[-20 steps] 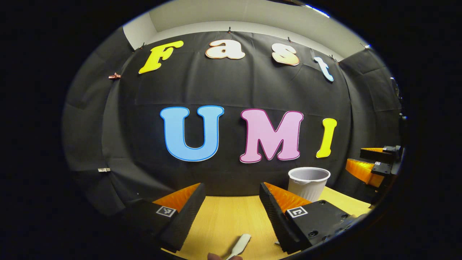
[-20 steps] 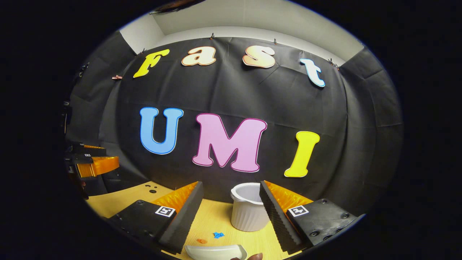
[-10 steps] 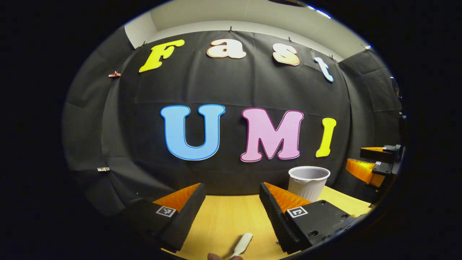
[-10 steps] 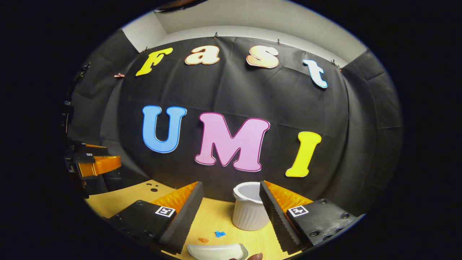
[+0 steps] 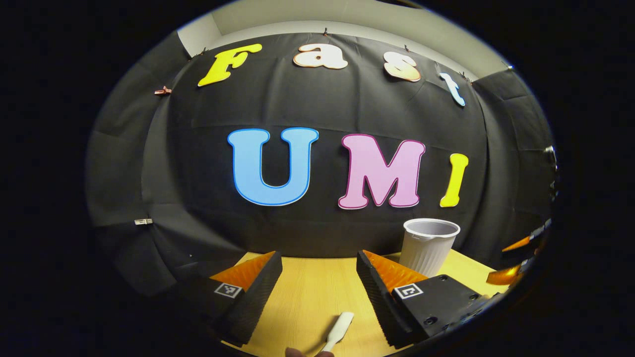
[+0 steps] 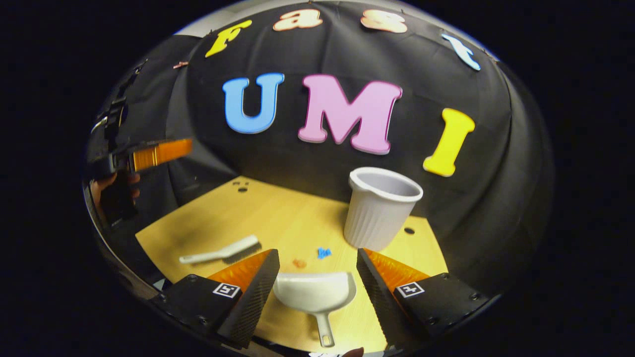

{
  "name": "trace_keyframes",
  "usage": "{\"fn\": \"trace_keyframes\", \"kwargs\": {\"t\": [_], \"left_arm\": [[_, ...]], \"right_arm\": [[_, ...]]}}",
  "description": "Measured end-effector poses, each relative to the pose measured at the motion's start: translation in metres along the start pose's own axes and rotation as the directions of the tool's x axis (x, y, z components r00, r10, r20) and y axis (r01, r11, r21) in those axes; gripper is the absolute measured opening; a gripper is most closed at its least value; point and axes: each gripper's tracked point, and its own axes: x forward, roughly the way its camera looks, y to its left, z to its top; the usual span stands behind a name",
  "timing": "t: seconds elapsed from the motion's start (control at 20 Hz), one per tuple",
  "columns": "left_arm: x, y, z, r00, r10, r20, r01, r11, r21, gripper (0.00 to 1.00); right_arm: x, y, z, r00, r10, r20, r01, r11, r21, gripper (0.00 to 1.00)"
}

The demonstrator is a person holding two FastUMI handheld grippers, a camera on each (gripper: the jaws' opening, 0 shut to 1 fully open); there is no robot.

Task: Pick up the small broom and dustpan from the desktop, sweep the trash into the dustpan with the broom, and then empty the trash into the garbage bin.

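A white dustpan (image 6: 315, 292) lies flat on the wooden desktop (image 6: 223, 213), handle toward me, between the fingers of my open right gripper (image 6: 317, 253). The fingers do not touch it. The small white broom (image 6: 223, 253) lies to its left. A blue scrap (image 6: 323, 253) and an orange scrap (image 6: 298, 263) of trash sit just beyond the pan. The white ribbed bin (image 6: 379, 208) stands behind them. In the left gripper view, the broom handle's tip (image 5: 340, 327) lies low between the fingers of my open left gripper (image 5: 317, 255).
The bin (image 5: 429, 245) stands at the right of the left gripper view, with the right gripper (image 5: 511, 272) at the far right edge. The left gripper (image 6: 154, 153), held by a hand (image 6: 114, 183), hovers at the left. Small holes (image 6: 242, 187) mark the desktop's back.
The right gripper view has tilted down toward the desktop, bringing the whole dustpan, the broom and more table into sight. The left gripper has tipped down slightly over the broom handle.
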Motion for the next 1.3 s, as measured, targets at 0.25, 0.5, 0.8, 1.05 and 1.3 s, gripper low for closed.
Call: {"fn": "trace_keyframes", "kwargs": {"t": [0.25, 0.5, 0.8, 1.05, 1.3], "left_arm": [[-0.001, 0.006, -0.014, 1.0, 0.003, -0.027, -0.003, 1.0, 0.013, 0.95], [-0.005, 0.006, -0.019, 0.999, 0.012, -0.038, -0.011, 1.0, 0.022, 0.96], [-0.011, 0.006, -0.026, 0.998, 0.034, -0.05, -0.032, 0.999, 0.039, 0.96], [-0.017, 0.008, -0.033, 0.995, 0.068, -0.074, -0.065, 0.997, 0.044, 0.96], [-0.022, 0.007, -0.039, 0.991, 0.096, -0.089, -0.092, 0.995, 0.047, 0.96]], "right_arm": [[0.029, -0.009, -0.097, 0.963, 0.0, -0.269, -0.005, 1.0, -0.016, 0.97], [0.061, -0.01, -0.169, 0.884, 0.037, -0.467, -0.053, 0.998, -0.022, 0.96], [0.097, -0.008, -0.212, 0.796, 0.064, -0.601, -0.064, 0.998, 0.021, 0.93], [0.116, -0.005, -0.222, 0.757, 0.08, -0.649, -0.047, 0.997, 0.068, 0.85], [0.124, -0.003, -0.224, 0.727, 0.103, -0.679, -0.053, 0.994, 0.094, 0.83]]}}
